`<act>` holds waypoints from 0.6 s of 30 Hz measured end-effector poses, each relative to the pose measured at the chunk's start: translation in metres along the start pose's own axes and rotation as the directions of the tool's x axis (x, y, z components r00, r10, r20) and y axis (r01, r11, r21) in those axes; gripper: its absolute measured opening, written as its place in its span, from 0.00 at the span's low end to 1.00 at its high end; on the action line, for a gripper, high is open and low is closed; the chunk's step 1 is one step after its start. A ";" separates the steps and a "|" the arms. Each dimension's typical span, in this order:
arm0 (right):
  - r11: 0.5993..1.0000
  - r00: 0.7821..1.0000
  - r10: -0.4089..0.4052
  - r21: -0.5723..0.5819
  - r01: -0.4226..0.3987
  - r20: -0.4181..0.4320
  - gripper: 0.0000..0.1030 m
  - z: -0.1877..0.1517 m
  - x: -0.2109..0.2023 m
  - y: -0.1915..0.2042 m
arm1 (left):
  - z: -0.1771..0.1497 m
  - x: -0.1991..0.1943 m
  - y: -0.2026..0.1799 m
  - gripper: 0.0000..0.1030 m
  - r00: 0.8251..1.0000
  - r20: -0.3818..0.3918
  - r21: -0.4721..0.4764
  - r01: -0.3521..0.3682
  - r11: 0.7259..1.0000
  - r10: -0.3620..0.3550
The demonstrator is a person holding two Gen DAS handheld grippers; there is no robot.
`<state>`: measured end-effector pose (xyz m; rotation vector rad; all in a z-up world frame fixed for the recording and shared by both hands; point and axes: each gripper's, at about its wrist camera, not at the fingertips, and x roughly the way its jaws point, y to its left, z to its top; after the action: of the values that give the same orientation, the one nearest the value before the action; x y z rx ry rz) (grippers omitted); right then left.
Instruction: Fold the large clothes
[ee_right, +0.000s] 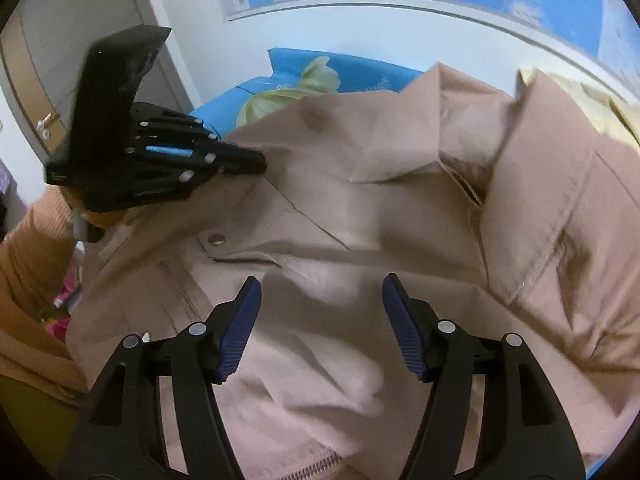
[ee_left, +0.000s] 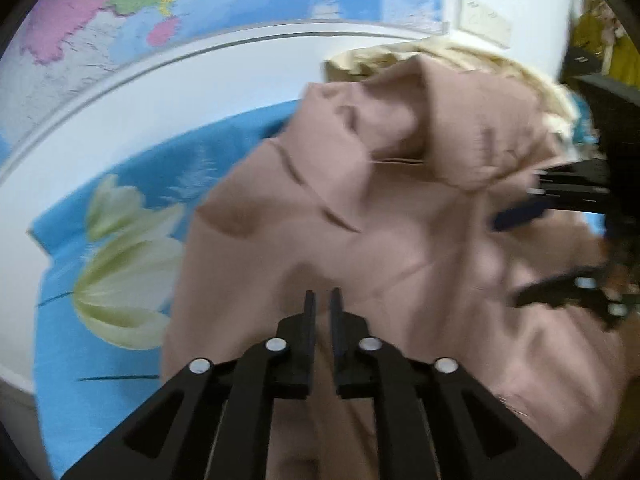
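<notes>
The left tool (ee_left: 323, 298) is nearly closed, just a thin gap btwn its two black fingers. It sits low over the tan jacket (ee_left: 360, 220); can't tell if any cloth is pinched in the gap. The right tool (ee_right: 322, 300) is spread wide, blue pads (ee_right: 240, 336) facing each other, w/ nothing between them but jacket below. It hangs just over the front of the jacket, near a zipper (ee_right: 180, 292) and a round snap button (ee_right: 217, 239).

The jacket is bunched and wrinkly, not flat. Its collar (ee_right: 400, 160) and a folded sleeve part lie farther out. In the right wrist view the left tool shows at the jacket's far left edge, tips right by the cloth. In the left wrist view the right tool (ee_left: 552, 248) shows at the right side, also over the cloth.

The jacket lies on a blue sheet (ee_left: 120, 184) w/ big pale flowers (ee_left: 128, 280). Bare sheet shows to the left of the jacket. A cream cloth (ee_left: 480, 56) is bunched behind the jacket.

Farther back is a white wall (ee_left: 200, 76) w/ a big colored map (ee_left: 200, 0) on it, plus a wall plate (ee_left: 484, 18). A door (ee_right: 52, 60) w/ a handle is at the far left in the right wrist view. An orange sleeve (ee_right: 28, 272) is at that view's left edge.
</notes>
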<state>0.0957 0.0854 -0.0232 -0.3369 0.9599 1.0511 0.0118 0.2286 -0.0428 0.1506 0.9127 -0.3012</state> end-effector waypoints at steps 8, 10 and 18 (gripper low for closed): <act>0.994 0.996 0.061 -0.091 -0.068 -0.072 0.50 0.042 0.037 0.013 | -0.016 -0.002 -0.009 0.47 0.999 -0.035 0.016 -0.017 1.000 0.018; 0.989 0.986 0.067 -0.119 -0.085 -0.150 0.48 0.050 0.063 0.015 | -0.019 -0.006 -0.004 0.47 1.000 -0.026 -0.006 -0.002 1.000 0.002; 0.977 0.996 0.059 -0.202 -0.072 -0.071 0.02 0.069 0.043 0.027 | -0.041 -0.032 0.019 0.53 0.998 -0.017 -0.082 -0.066 0.995 0.064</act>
<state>0.1148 0.1685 -0.0131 -0.5145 0.9271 1.2089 -0.0316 0.2637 -0.0418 0.1066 0.9307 -0.2021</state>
